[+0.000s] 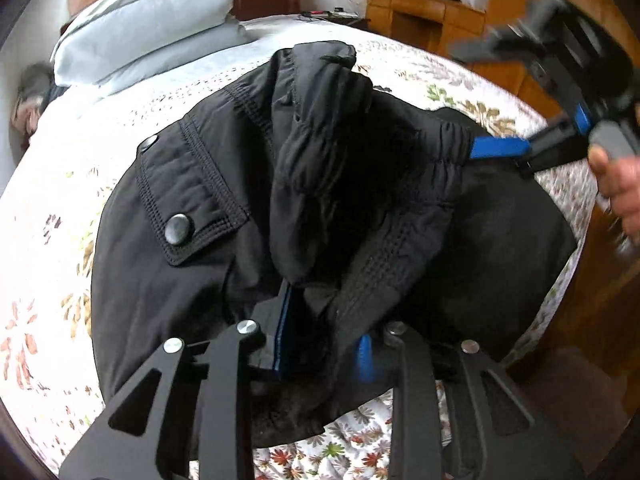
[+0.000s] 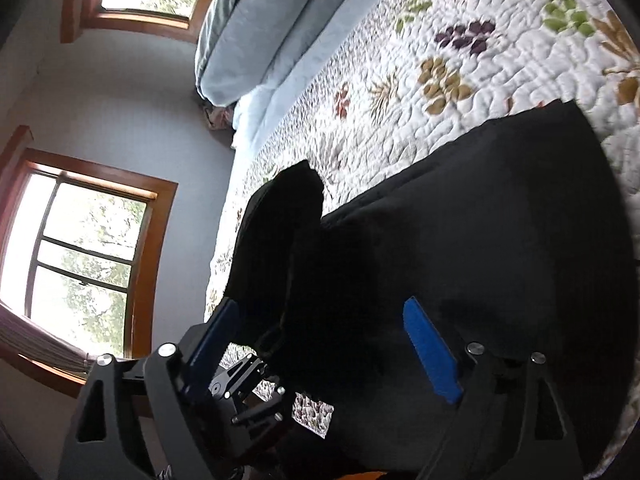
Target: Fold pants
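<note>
Left wrist view: black pants (image 1: pixel 224 184) lie bunched on a bed's floral quilt (image 1: pixel 52 216), and the left hand-held gripper (image 1: pixel 325 344) is closed on a gathered fold of the fabric, its 2 blue-padded fingers pressed against the cloth just ahead of the camera. A pocket flap (image 1: pixel 188 200) with 2 round snaps sits ahead and to the left of that gripper, while a rumpled ridge of cloth rises straight ahead of it, between the fingers. Ahead and to the right, the right hand-held gripper (image 1: pixel 500 148) meets the elastic waistband, 1 blue finger lying against the black fabric, with the person's right hand (image 1: pixel 620 184) on its handle at the frame's edge. Pale blue pillows (image 1: pixel 152 28) are stacked well beyond the pants, and a wooden cabinet (image 1: pixel 424 16) stands past the far side of the bed. In the right wrist view, the right hand-held gripper (image 2: pixel 332 344) stands fairly wide, dark cloth filling the gap between its 2 blue fingers; whether it grips the fabric cannot be told from either view. The pants (image 2: pixel 480 248) spread ahead and to the right of it across the quilt (image 2: pixel 420 60), a raised fold standing just ahead of its left finger. Part of the left hand-held gripper's black linkage shows low between the fingers. 2 wood-framed windows (image 2: pixel 88 252) fill the wall to the left, with the pillows (image 2: pixel 256 28) far ahead.
</note>
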A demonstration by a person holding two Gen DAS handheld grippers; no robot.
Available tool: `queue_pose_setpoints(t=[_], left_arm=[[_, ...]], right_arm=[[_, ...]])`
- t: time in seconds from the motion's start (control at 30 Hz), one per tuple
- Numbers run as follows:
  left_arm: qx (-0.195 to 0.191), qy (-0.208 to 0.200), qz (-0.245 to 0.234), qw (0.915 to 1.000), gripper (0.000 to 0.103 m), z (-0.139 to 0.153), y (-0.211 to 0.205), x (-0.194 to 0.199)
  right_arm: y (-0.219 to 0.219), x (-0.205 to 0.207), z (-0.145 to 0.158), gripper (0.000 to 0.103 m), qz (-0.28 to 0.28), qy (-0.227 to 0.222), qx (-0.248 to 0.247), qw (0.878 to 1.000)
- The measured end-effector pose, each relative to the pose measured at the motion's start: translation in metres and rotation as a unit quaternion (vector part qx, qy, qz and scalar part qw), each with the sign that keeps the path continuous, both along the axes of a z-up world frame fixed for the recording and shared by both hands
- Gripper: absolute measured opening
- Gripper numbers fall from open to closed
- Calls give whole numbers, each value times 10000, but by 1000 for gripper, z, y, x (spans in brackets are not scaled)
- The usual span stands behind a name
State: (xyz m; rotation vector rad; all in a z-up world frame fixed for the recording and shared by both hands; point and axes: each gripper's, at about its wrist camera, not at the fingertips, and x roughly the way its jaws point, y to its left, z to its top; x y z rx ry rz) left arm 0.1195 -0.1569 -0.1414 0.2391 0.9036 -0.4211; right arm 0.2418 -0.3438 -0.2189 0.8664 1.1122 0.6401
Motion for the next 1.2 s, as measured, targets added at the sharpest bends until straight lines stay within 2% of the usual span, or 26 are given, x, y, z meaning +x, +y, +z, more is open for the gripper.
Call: queue_pose_setpoints(t=[0.23,0.37,0.4,0.47,0.5,0.57,0.63,0.73,1.2], left_arm=[[410,-156,-157,9989,30,3,-6,7],[394,-185,-185,9989,31,2,-14,7],[375,-186,-187,9989,31,-5,-17,-3],[321,-174,-191,9991,31,1,-18,-7],[284,-162,-188,9993,32,2,-17,-8],[191,-112,-159,9996,33,3,-12,-11],[124,-85,-155,9998,36,6,-7,-11],[19,-24,-190,9998,39,11,0,-13],[-163,46,-196,9997,45,39,33,-32]], right_arm=[[42,31,-9,91,331,353,32,9988],[66,45,-15,91,496,508,-133,9974],[73,47,-16,90,578,501,-168,9969],[83,50,-19,78,679,532,-217,9960],[85,52,-22,67,702,569,-214,9957],[89,55,-28,57,714,629,-202,9953],[90,57,-33,40,701,623,-210,9954],[88,58,-41,29,635,626,-183,9958],[76,58,-66,23,464,681,-14,9966]])
